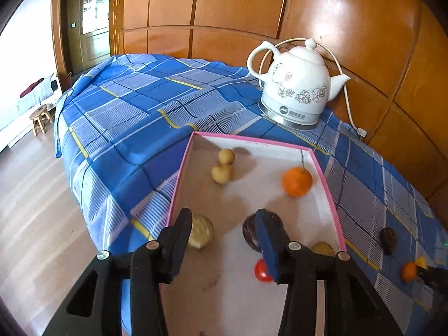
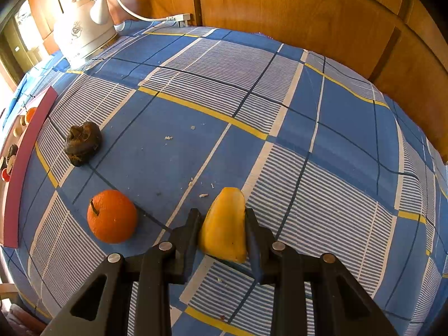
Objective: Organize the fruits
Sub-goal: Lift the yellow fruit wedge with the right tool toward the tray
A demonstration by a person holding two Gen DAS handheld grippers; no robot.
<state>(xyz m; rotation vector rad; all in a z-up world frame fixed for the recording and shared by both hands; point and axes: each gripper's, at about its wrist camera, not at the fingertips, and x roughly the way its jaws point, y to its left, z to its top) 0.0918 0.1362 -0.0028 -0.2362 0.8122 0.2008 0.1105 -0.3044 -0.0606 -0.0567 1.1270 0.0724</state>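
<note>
A pink-rimmed box (image 1: 322, 168) lies on the blue plaid cloth and holds an orange (image 1: 296, 182), two small yellow fruits (image 1: 222, 173), a pale round fruit (image 1: 200, 231), a dark purple fruit (image 1: 252, 231) and a red fruit (image 1: 261, 271). My left gripper (image 1: 224, 224) is open and empty above the box's near end. My right gripper (image 2: 222, 217) is shut on a yellow fruit piece (image 2: 224, 224) just above the cloth. An orange (image 2: 112, 215) and a dark wrinkled fruit (image 2: 82, 142) lie on the cloth to its left.
A white electric kettle (image 1: 296, 84) with its cord stands behind the box by the wooden wall panels (image 1: 364, 28). The box's pink edge (image 2: 25, 154) shows at the far left of the right wrist view. The table drops to a wooden floor (image 1: 33, 196) at left.
</note>
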